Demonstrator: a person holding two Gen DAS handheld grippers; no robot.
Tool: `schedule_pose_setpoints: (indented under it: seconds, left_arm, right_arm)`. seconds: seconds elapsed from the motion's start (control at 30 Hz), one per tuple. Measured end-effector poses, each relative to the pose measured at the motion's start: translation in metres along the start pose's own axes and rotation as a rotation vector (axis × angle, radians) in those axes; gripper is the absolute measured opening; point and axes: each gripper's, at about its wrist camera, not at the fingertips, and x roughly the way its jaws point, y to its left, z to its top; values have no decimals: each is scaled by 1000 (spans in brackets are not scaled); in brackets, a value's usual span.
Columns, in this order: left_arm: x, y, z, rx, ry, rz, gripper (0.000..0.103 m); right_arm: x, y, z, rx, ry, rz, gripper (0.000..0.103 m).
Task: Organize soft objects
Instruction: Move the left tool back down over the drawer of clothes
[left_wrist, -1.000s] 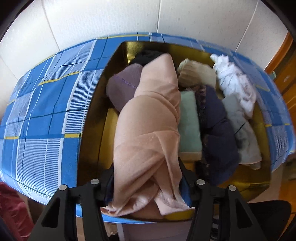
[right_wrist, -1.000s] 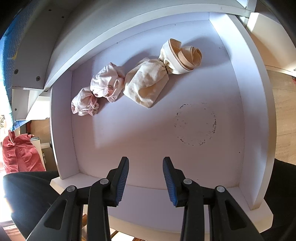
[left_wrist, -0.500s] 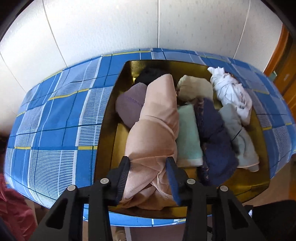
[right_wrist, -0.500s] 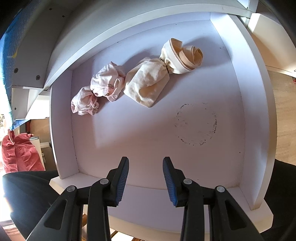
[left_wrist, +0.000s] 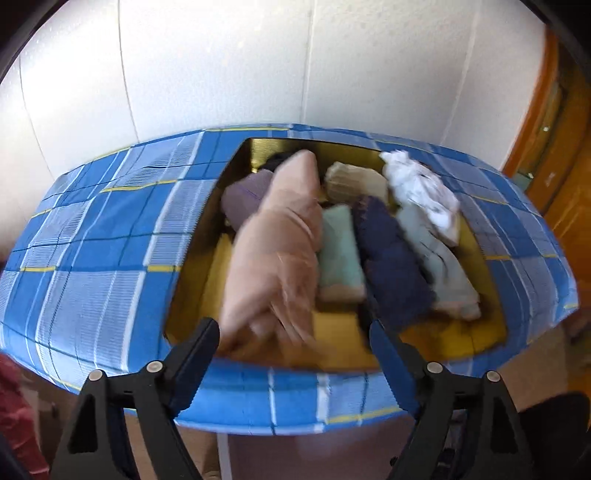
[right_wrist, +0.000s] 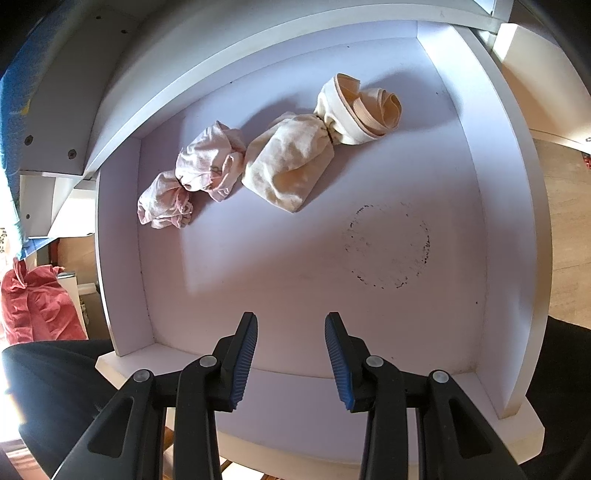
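Observation:
A long pink rolled cloth (left_wrist: 280, 251) lies in the gold tray (left_wrist: 458, 332) beside a mint towel (left_wrist: 338, 251), a navy roll (left_wrist: 391, 269), a pale grey roll (left_wrist: 443, 266), a white bundle (left_wrist: 421, 192), a beige roll (left_wrist: 354, 181) and a mauve one (left_wrist: 243, 195). My left gripper (left_wrist: 293, 332) hangs at the tray's near edge, its jaws opening wide; the pink cloth's near end lies between the tips, untouched. My right gripper (right_wrist: 291, 317) hovers over a white drawer (right_wrist: 295, 277), jaws drawn close with nothing between them. A pink knotted bundle (right_wrist: 199, 173) and a cream bundle (right_wrist: 295, 162) lie at the drawer's far side.
The tray sits on a table under a blue plaid cloth (left_wrist: 92, 258) against a white wall. A wooden door frame (left_wrist: 546, 147) stands at the right. The drawer floor bears a dark ring stain (right_wrist: 388, 247). A red cloth (right_wrist: 33, 299) lies left of the drawer.
The left gripper closed on the pink cloth's near end, then let go, spread wide and drew back from the tray. The cloth now rests in the tray. The right gripper has not moved.

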Motion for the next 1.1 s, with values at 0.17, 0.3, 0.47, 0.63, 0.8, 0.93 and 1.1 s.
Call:
schedule_pose_setpoints:
  seconds: [0.17, 0.3, 0.47, 0.63, 0.8, 0.93, 1.1]
  left_arm:
    - [-17, -17, -40, 100, -45, -16, 88]
    - [-24, -36, -79, 192, -60, -43, 96]
    - [0, -59, -124, 314, 37, -48, 97]
    - [35, -67, -160, 344, 165, -58, 97]
    - [59, -72, -177, 377, 257, -36, 97]
    - [79, -65, -184, 367, 304, 4, 97]
    - [104, -59, -190, 385, 334, 64, 97]
  right_arm:
    - [1, -3, -1, 5, 0, -16, 38]
    - [2, -5, -2, 11, 4, -28, 38]
    - [6, -8, -4, 10, 14, -48, 38]
    - [9, -12, -7, 20, 24, -58, 38]
    - [11, -16, -8, 35, 31, -58, 38]
    - [11, -15, -9, 32, 32, -59, 38]
    - [10, -19, -10, 44, 34, -62, 38]
